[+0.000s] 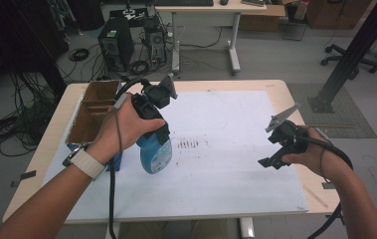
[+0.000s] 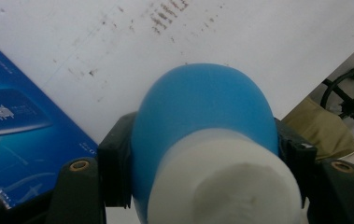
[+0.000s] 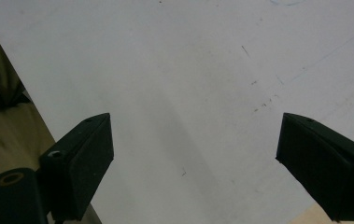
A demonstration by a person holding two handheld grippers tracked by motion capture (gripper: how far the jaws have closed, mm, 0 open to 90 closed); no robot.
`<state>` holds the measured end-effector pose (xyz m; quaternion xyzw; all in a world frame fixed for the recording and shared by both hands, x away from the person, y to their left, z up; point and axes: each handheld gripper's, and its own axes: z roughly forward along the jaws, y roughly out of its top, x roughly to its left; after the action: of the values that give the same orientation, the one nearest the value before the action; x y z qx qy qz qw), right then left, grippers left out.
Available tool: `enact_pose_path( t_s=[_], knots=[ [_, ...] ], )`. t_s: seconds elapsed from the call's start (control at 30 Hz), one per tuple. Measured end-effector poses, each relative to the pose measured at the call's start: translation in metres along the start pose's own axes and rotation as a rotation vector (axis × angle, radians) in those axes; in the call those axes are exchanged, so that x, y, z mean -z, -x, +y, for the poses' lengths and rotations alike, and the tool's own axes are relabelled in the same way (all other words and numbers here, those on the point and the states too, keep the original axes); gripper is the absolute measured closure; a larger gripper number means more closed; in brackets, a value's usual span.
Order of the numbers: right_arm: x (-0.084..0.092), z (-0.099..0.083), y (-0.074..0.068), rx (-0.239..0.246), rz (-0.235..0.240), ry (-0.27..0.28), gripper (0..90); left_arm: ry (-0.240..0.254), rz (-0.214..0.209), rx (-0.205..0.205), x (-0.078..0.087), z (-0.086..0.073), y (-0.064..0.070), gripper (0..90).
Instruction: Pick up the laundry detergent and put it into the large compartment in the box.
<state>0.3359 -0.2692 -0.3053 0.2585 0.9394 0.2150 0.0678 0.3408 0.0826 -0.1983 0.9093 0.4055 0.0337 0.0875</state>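
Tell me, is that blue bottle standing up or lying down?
Upright. The blue bottle stands base-down on the white sheet, and the left gripper clamps it near its white cap, a jaw on each side.

Parted jaws above white board (image 3: 188, 70)

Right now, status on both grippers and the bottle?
Left gripper shut on blue bottle, beside the cardboard box. Right gripper open, empty. Nothing obstructing.
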Motion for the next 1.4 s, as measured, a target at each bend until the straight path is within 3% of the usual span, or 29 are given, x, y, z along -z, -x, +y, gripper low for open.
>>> enact_pose_path(
  t_s=[0.83, 1.4],
  knots=[
    [0.001, 0.006, 0.001, 0.016, 0.000, 0.013, 11.1, 0.018, 0.028, 0.088, 0.041, -0.007, -0.016, 37.3],
    [0.002, 0.009, 0.002, 0.020, -0.002, 0.009, 11.1, 0.052, 0.040, 0.196, 0.063, -0.013, -0.040, 37.3]
  ],
)
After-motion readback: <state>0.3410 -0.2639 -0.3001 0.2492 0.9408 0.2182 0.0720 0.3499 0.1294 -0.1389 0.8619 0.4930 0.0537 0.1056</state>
